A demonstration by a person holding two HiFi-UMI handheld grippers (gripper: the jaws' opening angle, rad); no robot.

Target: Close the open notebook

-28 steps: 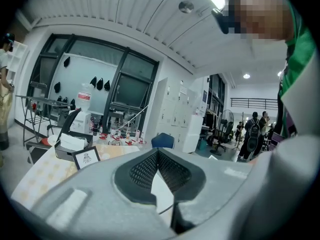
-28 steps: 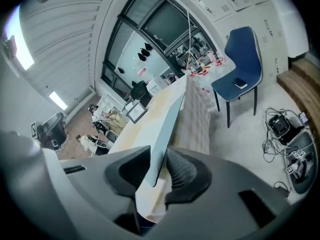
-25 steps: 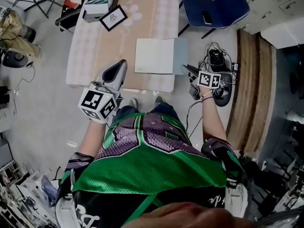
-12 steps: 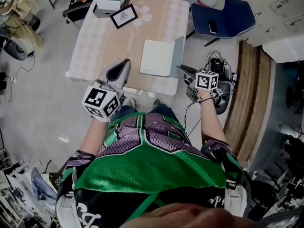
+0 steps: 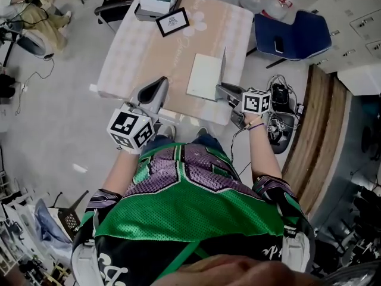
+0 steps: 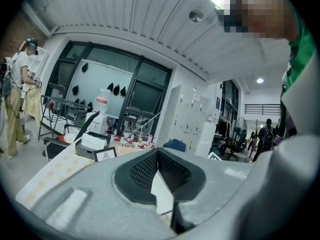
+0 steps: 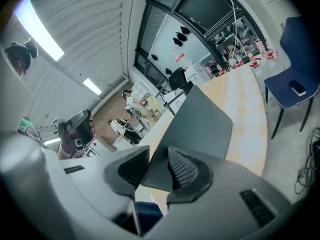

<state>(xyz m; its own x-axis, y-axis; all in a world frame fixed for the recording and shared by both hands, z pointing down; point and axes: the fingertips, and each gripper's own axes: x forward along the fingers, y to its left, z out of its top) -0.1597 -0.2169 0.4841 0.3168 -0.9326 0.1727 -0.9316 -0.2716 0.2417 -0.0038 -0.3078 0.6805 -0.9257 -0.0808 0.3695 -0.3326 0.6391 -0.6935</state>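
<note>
The notebook (image 5: 204,76) lies on the pale table (image 5: 143,46) near its front right edge, its white page facing up. Its grey cover (image 5: 224,64) stands about upright along the page's right side. My right gripper (image 5: 221,89) is at the cover's near corner. In the right gripper view the cover (image 7: 200,119) runs between the pads and touches both, while the jaws of this gripper (image 7: 157,171) are opening. My left gripper (image 5: 156,91) hovers left of the notebook at the table's front edge, shut and empty (image 6: 158,156).
A framed picture (image 5: 172,22) and a box (image 5: 153,6) sit at the table's far end. A blue chair (image 5: 292,37) stands to the right. A bag with cables (image 5: 280,121) lies on the floor beside a wooden bench (image 5: 321,136).
The grey cover has swung from lying flat to standing upright. My right gripper rose and moved left with it. The left gripper drifted slightly toward the table.
</note>
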